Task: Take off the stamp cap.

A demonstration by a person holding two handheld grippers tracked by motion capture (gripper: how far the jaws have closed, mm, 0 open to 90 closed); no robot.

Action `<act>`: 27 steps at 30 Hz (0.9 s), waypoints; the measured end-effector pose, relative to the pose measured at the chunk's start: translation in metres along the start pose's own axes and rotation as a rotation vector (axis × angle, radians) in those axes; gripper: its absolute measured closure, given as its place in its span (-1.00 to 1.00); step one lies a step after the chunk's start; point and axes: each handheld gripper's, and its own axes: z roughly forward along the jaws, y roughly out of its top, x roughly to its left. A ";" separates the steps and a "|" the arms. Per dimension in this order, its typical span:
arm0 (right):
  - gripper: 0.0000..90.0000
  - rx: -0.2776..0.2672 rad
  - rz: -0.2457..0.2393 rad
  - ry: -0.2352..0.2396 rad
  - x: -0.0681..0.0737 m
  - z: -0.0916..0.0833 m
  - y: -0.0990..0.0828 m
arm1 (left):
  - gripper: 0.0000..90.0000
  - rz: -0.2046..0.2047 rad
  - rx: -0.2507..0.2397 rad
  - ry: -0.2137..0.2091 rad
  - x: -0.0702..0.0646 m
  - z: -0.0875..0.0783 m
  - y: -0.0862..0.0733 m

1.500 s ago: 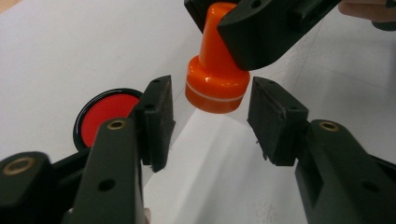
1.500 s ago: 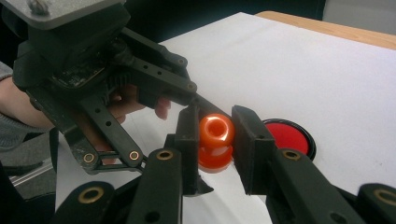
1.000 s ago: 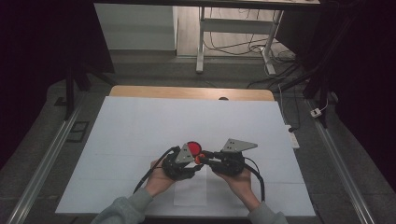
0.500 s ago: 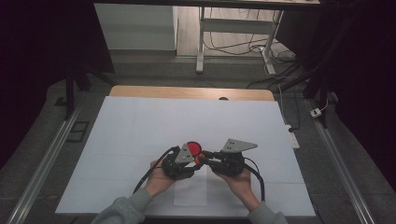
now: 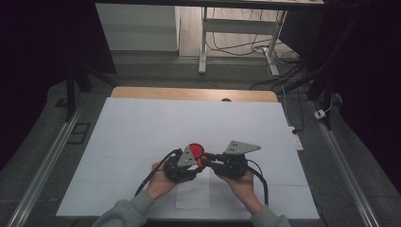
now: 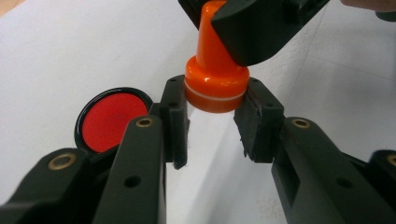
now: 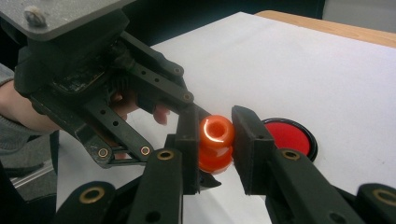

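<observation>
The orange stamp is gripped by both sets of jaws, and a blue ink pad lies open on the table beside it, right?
Not quite: the ink pad is red, not blue, as the left gripper view shows. Both sets of jaws do grip the orange stamp, and the pad lies open beside it.

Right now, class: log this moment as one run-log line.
left tool: shut on stamp base | right tool: shut on stamp handle | orange stamp: held by both | red ink pad: open on table

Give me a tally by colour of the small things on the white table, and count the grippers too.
Orange: 1, the orange plastic stamp with a knob handle, held by both grippers
Red: 1, the round red ink pad in a black rim, lying on the white table
Black: 2, the left gripper and the right gripper
Total: 4
</observation>
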 end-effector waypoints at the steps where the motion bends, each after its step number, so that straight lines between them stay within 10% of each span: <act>1: 0.60 -0.002 0.001 0.000 0.000 0.000 0.000 | 0.45 0.001 0.000 0.001 0.000 0.000 0.000; 27: 0.61 -0.032 0.014 -0.029 0.003 0.001 -0.003 | 0.45 -0.007 0.008 0.008 -0.002 0.003 -0.002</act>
